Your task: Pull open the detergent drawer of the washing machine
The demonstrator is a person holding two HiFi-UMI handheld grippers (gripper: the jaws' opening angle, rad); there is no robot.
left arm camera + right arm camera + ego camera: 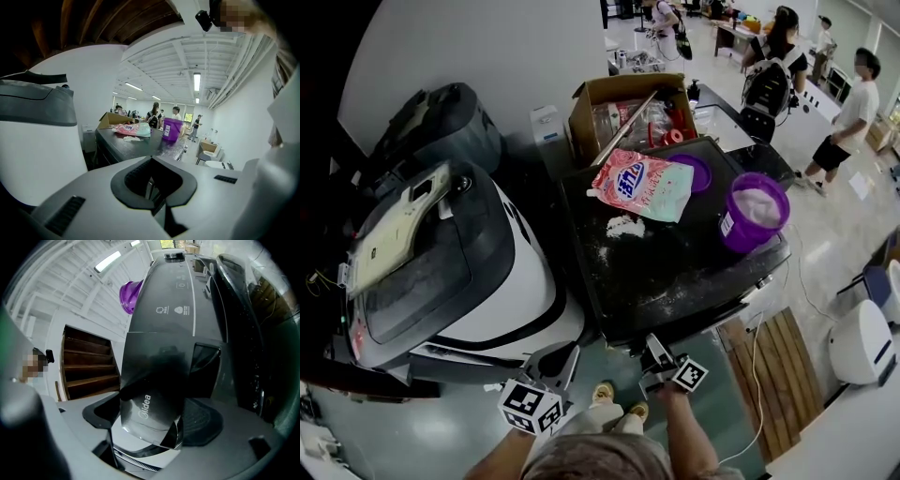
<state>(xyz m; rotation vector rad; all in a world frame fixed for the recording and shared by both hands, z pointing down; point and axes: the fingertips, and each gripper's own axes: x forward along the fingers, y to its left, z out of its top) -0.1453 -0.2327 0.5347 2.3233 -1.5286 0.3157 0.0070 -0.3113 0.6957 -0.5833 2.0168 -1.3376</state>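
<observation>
The black washing machine [675, 267] stands in the middle of the head view, and I stand at its front edge. In the right gripper view its glossy dark detergent drawer front [150, 376], marked with a brand logo, fills the gap between the jaws. My right gripper [152, 401] has a pad against each side of it, below the control panel [173, 301]. In the head view that right gripper [654, 352] reaches under the machine's front lip, which hides the drawer. My left gripper [555, 364] hangs to the left of it, shut and holding nothing; seen in its own view, the left gripper [151, 161] faces over the machine's top.
A detergent bag [642, 185], spilled powder [623, 225] and a purple cup [753, 211] lie on the machine's top. A cardboard box [623, 103] stands behind. A white and black appliance [469, 272] is close on the left, wooden slats [778, 366] on the right. People [848, 112] stand far right.
</observation>
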